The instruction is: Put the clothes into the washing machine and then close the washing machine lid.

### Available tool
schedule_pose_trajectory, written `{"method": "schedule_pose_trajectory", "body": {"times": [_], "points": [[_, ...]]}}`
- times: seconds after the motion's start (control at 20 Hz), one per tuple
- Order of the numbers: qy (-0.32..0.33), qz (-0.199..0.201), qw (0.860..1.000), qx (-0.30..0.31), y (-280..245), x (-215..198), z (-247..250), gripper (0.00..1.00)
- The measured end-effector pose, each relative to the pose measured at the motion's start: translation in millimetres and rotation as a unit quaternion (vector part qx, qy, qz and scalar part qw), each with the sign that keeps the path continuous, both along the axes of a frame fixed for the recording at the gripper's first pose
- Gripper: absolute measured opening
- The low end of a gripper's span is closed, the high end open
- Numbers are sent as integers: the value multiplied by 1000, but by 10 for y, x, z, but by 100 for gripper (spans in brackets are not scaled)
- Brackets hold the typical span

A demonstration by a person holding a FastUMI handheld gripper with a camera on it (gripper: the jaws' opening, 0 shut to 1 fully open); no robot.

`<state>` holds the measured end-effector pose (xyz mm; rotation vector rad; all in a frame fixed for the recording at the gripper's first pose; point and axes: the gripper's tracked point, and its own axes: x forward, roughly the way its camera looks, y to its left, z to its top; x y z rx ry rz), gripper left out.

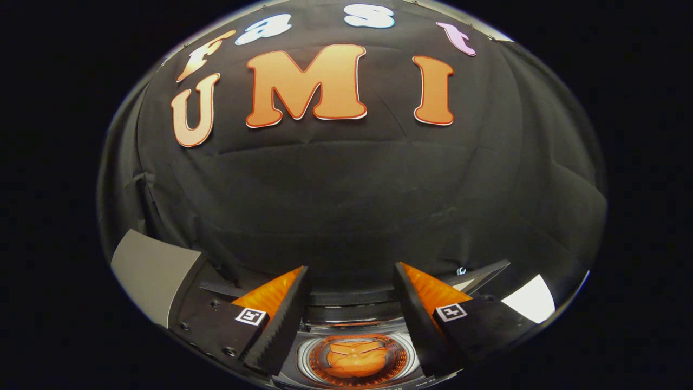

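Note:
My gripper (351,273) is open, its two fingers spread wide with nothing between them. Below and between the fingers I look down into the washing machine's round drum (308,355). An orange piece of clothing (354,357) lies bunched at the bottom of the drum. The gripper hangs above the drum opening, apart from the clothing. A dark rim of the machine's top (352,303) runs just ahead of the fingertips. Which part is the lid I cannot tell.
A grey flat panel (151,273) stands to the left of the left finger. A white patch (533,298) shows past the right finger, beside a thin dark slanted edge (484,272). The black cloth wall rises beyond the machine.

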<state>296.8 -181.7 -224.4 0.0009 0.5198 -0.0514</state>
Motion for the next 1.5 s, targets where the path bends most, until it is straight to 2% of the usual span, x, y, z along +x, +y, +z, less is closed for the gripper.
{"method": "schedule_pose_trajectory", "body": {"times": [0.55,0.8,0.95,1.5], "points": [[-35,6,999,2,28,-704,-117,98],[-38,6,999,-1,-3,-947,-330,100],[-4,0,1000,-8,-94,-1129,-611,100],[109,-25,993,31,-146,-1817,-1920,100]]}}
